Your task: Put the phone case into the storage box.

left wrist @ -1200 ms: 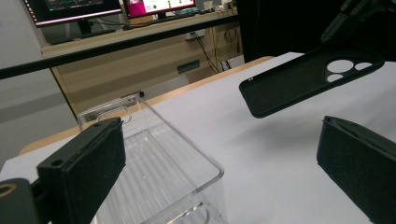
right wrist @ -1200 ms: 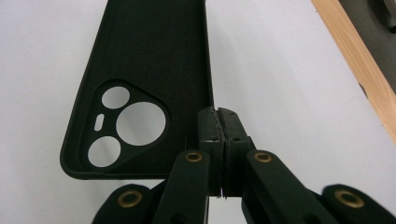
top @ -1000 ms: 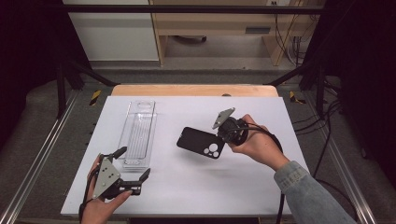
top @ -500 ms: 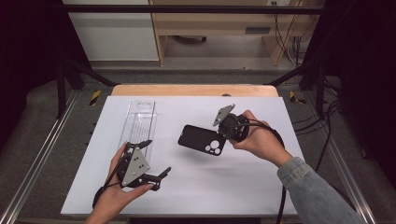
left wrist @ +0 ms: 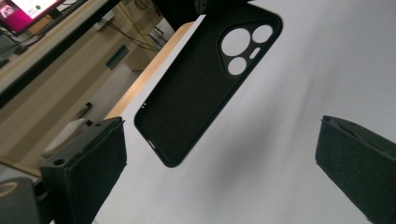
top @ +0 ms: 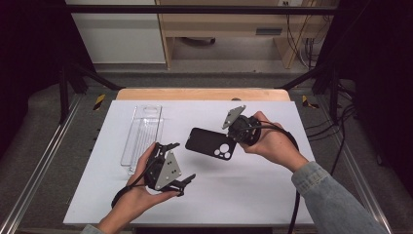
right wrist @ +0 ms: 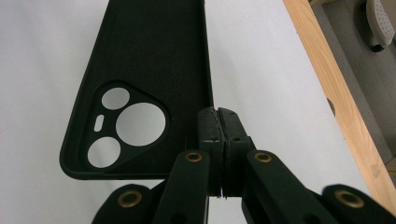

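Right gripper point(right wrist: 218, 122) clamps phone case point(right wrist: 149, 70) edge (seemingly lifted off table).

- My right gripper point(top: 233, 138) has its jaws pressed together on the edge of the phone case point(top: 210, 143), held from the case's right.
- My left gripper point(top: 179, 163) sits near the case's lower left, jaws spread wide, pointing toward it.

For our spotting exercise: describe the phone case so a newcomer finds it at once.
On the white table sheet, look right of the clear plastic tray. The right claw pinches the matte black phone case by its edge; three round camera holes mark it out.
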### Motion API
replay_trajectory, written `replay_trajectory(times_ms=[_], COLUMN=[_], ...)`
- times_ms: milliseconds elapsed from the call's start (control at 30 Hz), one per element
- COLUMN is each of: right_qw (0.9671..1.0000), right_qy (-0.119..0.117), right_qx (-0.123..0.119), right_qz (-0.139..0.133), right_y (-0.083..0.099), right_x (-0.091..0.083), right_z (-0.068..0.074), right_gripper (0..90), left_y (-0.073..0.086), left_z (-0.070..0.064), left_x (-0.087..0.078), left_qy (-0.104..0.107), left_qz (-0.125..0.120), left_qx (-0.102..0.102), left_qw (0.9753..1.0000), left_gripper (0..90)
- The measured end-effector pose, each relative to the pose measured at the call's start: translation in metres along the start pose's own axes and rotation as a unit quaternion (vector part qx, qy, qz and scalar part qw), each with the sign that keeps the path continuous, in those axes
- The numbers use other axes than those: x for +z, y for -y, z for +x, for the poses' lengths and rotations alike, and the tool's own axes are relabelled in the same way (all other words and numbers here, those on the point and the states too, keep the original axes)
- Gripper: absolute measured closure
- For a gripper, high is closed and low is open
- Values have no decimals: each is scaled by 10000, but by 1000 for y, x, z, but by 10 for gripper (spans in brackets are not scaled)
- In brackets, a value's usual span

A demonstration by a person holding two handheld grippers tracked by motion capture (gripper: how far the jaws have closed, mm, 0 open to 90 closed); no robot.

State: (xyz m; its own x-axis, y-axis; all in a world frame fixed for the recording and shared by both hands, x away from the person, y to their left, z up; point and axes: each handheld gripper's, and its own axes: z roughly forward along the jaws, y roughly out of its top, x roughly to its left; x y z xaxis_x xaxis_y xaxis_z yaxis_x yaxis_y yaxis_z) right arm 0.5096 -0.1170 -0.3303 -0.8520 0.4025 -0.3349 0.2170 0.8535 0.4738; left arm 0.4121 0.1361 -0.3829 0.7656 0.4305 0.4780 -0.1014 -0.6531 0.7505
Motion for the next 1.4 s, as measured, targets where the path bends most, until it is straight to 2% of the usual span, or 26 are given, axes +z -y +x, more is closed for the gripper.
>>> replay_trajectory(times_ms=[267, 433, 567, 733, 867, 1067, 1300, 1400], right_qw=[9999, 9999, 9999, 9998, 9997, 9995, 9994, 9994], right_qy=[11, 3, 11, 51, 61, 45, 21, 18], right_qx=[-109, -133, -167, -196, -244, -309, -346, -358], right_qz=[45, -31, -14, -3, 3, 5, 39, 36], right_y=[-6, -9, -9, -12, -13, -16, -21, -23], right_x=[-2, -4, -4, -7, -9, -11, -9, -10], right_z=[0, 1, 2, 3, 4, 6, 8, 8], right_gripper=[898, 898, 898, 898, 898, 898, 898, 898], left_y=[-9, -13, -15, -19, -22, -24, -24, -24], left_z=[-4, -6, -9, -13, -13, -14, -16, -19], left_x=[11, 16, 22, 26, 27, 29, 35, 35], left_qy=[9, -30, 28, 95, 163, 115, 228, 240], left_qz=[61, 54, 78, 109, 127, 137, 116, 168], left_qx=[136, 199, 278, 485, 537, 586, 634, 833], left_qw=[9999, 9998, 9996, 9987, 9983, 9981, 9977, 9961], left_gripper=[25, 25, 25, 25, 25, 27, 52, 82])
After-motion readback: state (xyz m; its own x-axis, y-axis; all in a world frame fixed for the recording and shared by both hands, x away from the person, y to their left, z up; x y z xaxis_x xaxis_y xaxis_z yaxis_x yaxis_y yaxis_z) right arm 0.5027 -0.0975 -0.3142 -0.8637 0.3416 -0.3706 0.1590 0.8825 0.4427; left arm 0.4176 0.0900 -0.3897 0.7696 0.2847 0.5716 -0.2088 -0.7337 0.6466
